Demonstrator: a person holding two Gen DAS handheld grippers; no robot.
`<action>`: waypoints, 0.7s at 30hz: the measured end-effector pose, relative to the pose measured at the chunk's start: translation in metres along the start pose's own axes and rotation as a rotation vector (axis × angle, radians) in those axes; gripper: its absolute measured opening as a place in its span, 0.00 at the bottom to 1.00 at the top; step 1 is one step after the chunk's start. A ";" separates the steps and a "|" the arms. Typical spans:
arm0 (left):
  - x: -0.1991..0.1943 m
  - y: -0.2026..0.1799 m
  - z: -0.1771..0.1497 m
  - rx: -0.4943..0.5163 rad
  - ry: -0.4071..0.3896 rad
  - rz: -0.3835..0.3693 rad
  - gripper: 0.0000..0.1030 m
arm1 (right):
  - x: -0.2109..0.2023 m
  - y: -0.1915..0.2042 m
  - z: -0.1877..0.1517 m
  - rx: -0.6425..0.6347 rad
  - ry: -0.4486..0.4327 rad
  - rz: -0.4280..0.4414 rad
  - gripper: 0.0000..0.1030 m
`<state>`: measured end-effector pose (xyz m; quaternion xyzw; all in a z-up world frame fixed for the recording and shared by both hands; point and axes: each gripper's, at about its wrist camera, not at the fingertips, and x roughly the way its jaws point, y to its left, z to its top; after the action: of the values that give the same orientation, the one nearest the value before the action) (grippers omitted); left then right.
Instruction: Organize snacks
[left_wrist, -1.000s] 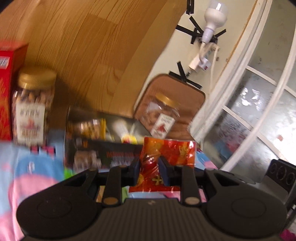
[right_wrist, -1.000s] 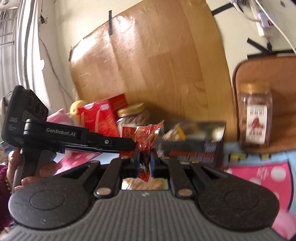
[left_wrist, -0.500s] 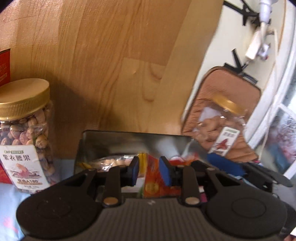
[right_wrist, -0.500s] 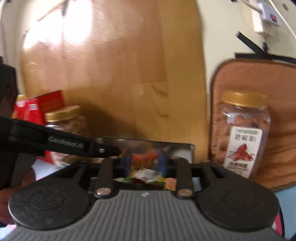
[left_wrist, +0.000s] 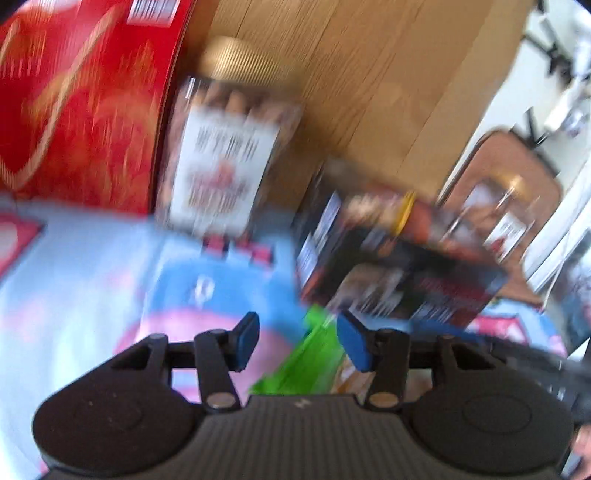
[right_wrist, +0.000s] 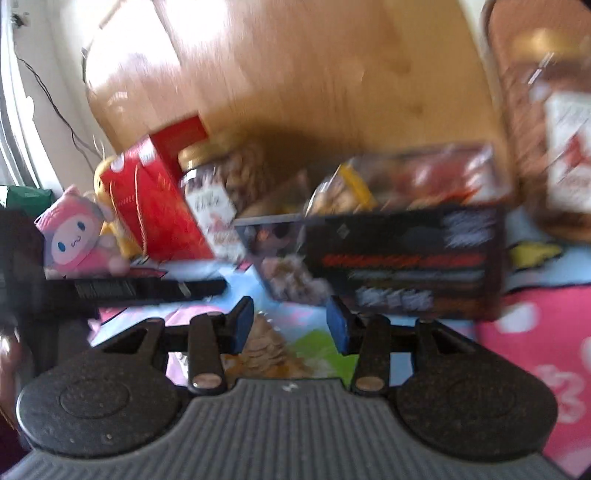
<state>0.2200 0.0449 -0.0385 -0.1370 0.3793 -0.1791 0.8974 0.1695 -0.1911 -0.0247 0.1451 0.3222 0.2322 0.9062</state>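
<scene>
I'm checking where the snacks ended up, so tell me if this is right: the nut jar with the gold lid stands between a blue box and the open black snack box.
Not quite: the box is red, not blue. In the right wrist view the nut jar with the gold lid stands between a red box and the open black snack box.

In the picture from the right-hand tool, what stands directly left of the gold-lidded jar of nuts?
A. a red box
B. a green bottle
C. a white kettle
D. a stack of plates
A: the red box stands right beside the gold-lidded jar of nuts, on its left, with a pink plush toy further left.
</scene>
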 end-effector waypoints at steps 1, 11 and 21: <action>-0.002 0.001 -0.004 0.000 -0.021 -0.008 0.46 | 0.007 0.001 -0.003 0.014 0.038 0.000 0.46; -0.085 -0.015 -0.085 0.080 0.021 -0.132 0.36 | -0.074 0.035 -0.076 0.022 0.072 0.135 0.46; -0.147 -0.001 -0.121 -0.017 -0.004 -0.191 0.41 | -0.141 0.028 -0.110 0.164 -0.125 0.144 0.46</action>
<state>0.0365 0.0935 -0.0273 -0.1805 0.3644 -0.2605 0.8756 -0.0076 -0.2278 -0.0226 0.2559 0.2716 0.2599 0.8906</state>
